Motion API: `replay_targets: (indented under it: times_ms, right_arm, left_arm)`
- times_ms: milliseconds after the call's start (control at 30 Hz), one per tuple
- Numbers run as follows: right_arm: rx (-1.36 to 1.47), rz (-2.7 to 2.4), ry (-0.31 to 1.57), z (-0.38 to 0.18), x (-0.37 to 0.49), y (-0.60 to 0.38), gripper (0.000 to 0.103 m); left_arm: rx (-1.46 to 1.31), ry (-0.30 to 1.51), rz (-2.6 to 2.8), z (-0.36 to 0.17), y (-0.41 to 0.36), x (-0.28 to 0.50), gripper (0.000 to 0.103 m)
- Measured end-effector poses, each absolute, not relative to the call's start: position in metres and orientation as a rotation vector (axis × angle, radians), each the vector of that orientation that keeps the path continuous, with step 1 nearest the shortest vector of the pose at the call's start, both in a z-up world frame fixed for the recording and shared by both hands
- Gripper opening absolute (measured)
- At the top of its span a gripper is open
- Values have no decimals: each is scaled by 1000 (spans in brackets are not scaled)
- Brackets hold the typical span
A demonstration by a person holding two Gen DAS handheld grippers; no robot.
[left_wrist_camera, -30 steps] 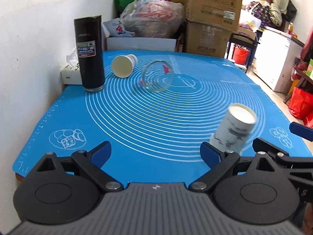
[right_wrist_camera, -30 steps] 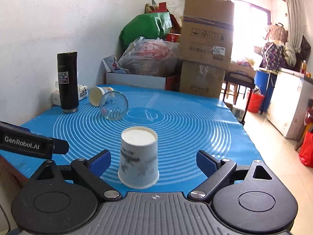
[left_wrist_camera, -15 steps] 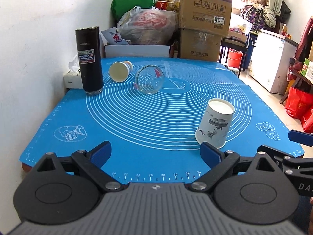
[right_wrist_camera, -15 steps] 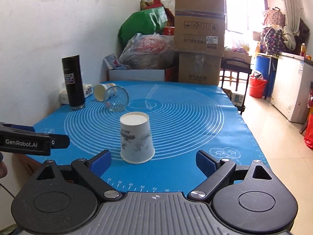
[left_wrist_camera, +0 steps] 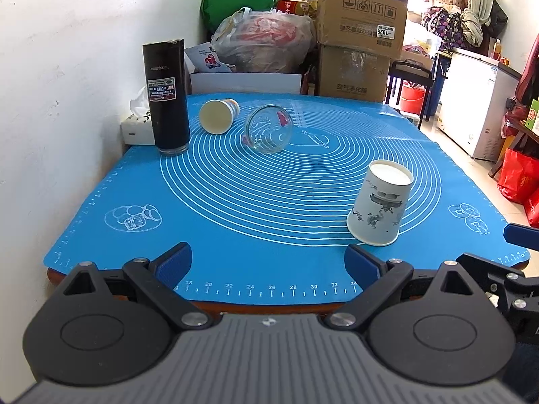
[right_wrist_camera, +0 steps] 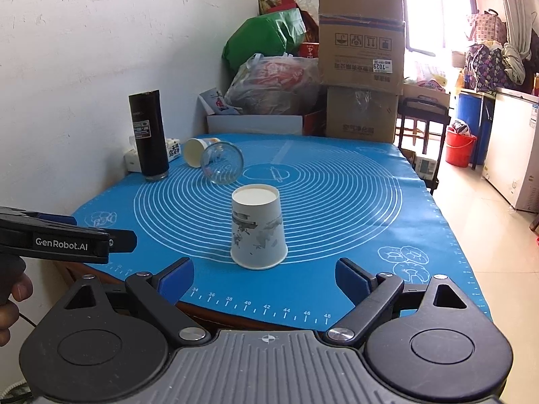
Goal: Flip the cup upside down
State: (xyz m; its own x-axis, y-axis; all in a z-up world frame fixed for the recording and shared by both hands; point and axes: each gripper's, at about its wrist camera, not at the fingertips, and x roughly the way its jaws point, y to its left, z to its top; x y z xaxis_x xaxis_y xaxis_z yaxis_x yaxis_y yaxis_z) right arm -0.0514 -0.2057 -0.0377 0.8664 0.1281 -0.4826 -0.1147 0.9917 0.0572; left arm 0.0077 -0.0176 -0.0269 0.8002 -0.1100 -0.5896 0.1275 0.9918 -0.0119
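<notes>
a blue silicone mat (left_wrist_camera: 269,202) printed with white concentric rings covers the table top, its ruler markings running along the near edge; behind it, stacked cardboard boxes (right_wrist_camera: 362,57) stand against the far end, with a green bag (right_wrist_camera: 266,42) and a clear plastic bag (right_wrist_camera: 274,84) of red items piled next to them; a white wall runs along the left side.

the left gripper (left_wrist_camera: 267,264) sits low at the near edge of the mat, its two blue-padded fingers (left_wrist_camera: 175,264) spread wide with nothing between them; the right gripper (right_wrist_camera: 264,277) is likewise released, fingers well apart and gripping nothing, hovering just short of the mat's front edge.

a tall black tumbler (left_wrist_camera: 166,96) stands upright near the wall at the back left; a clear glass (left_wrist_camera: 267,129) lies on its side towards the middle-back of the mat, mouth facing the cameras; just beside it, to the left, a small paper cup (left_wrist_camera: 218,116) also lies on its side.

the white paper cup (right_wrist_camera: 257,230) with a grey ink print stands upside down on the mat, wide rim down and flat base up; in the right wrist view it is centred just ahead of the open fingers, touching neither; in the left wrist view it stands at the front right, just beyond the right-hand finger.
</notes>
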Motion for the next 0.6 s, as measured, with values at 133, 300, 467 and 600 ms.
replay_targets:
  times_ms: [133,300,467,600]
  right_arm:
    - [33,129,507,-38,-52,-207,92]
    - [36,129,506,-38,-50,-207,92]
    - [39,132,510,-38,-49,-208,92]
    - [39,133,508,-38,-48,-208,92]
  left_arm:
    - [36,629,-127,-27,-18,7,96]
    - [40,630,-129,-27,-20,8,96]
    - [41,630,-128,-27,-20,8,96]
    - [41,630,-128,-27,-20,8,96]
